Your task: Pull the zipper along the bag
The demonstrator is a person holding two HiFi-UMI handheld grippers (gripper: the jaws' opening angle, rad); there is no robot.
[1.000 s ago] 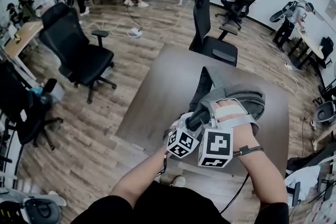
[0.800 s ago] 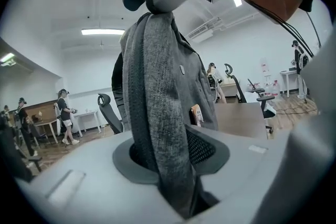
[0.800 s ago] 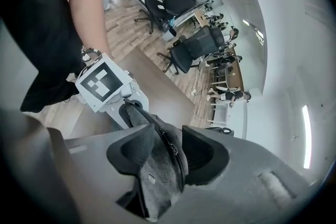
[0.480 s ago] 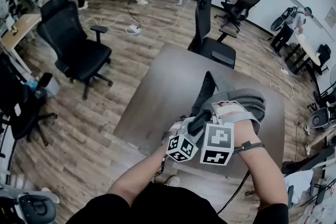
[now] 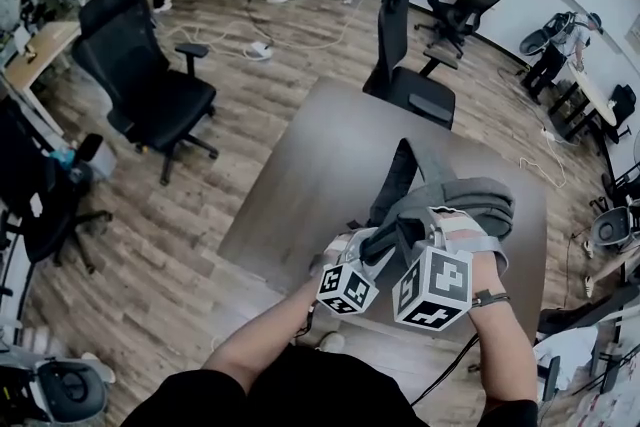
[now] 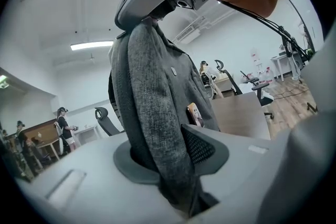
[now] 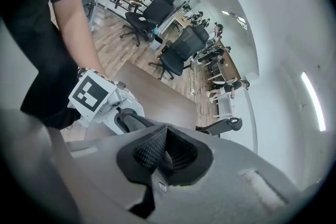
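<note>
Your left gripper (image 6: 173, 165) has its jaws clamped on a fold of the grey bag (image 5: 470, 197), likely to hold the fabric taut for zipping. Your right gripper (image 7: 165, 157), at 12 o'clock above that fold, has just closed its jaws fully; no zipper tab shows between them. The bag lies at 4 o'clock on the counter (image 5: 320, 155). An office chair (image 5: 405, 80) stands at 12 o'clock, well clear.

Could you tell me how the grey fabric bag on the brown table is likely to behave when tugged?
Probably floppy: the grey felt-like fabric bag folds limply where the left gripper pinches it. Seemingly light, it may drag across the smooth brown table unless anchored.
</note>
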